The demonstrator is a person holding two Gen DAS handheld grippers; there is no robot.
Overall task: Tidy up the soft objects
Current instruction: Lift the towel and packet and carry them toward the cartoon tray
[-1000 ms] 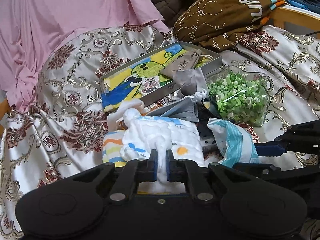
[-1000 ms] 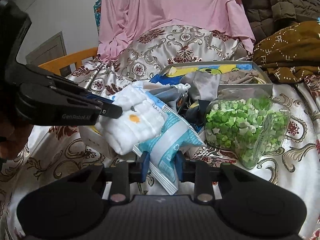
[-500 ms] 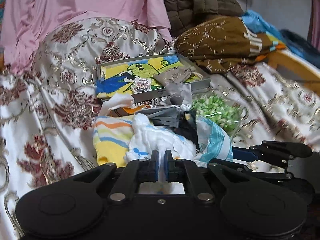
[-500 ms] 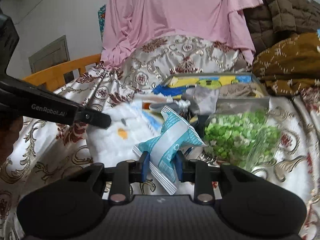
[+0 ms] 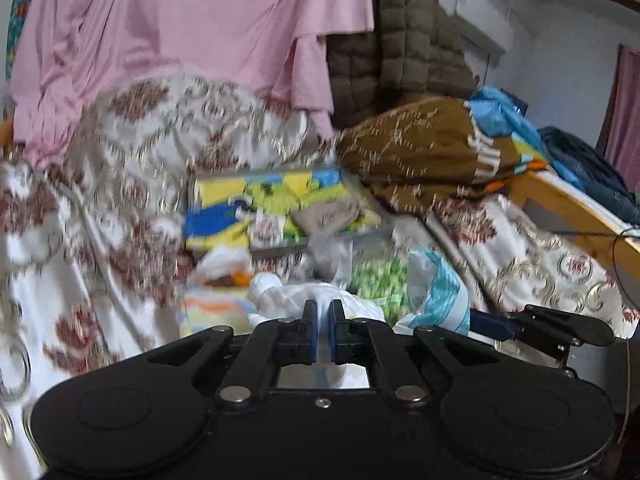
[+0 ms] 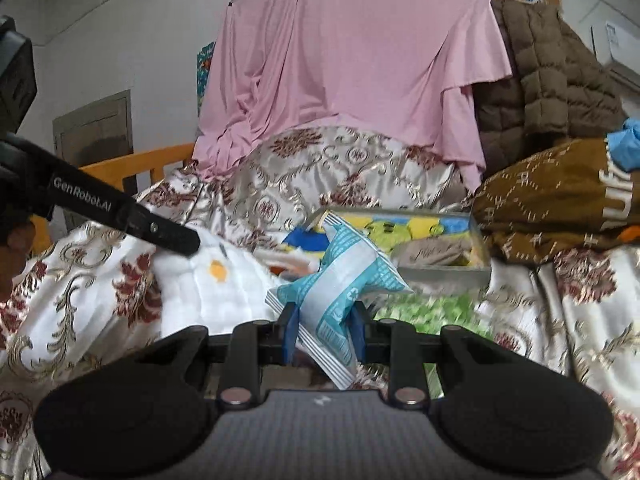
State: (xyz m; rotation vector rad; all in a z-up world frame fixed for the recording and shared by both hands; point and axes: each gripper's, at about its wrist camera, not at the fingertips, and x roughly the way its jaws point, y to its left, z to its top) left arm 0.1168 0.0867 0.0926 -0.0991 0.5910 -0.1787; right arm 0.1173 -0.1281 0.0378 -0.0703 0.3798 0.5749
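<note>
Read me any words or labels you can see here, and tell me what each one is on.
"GenRobot.AI": white lettering on the left gripper arm, right wrist view.
Large white letters on the brown blanket: cut off at the edge, not readable as a word.
Script on the grey pouch: too small to read.
Print on the blue packet held by the right gripper: too small.
</note>
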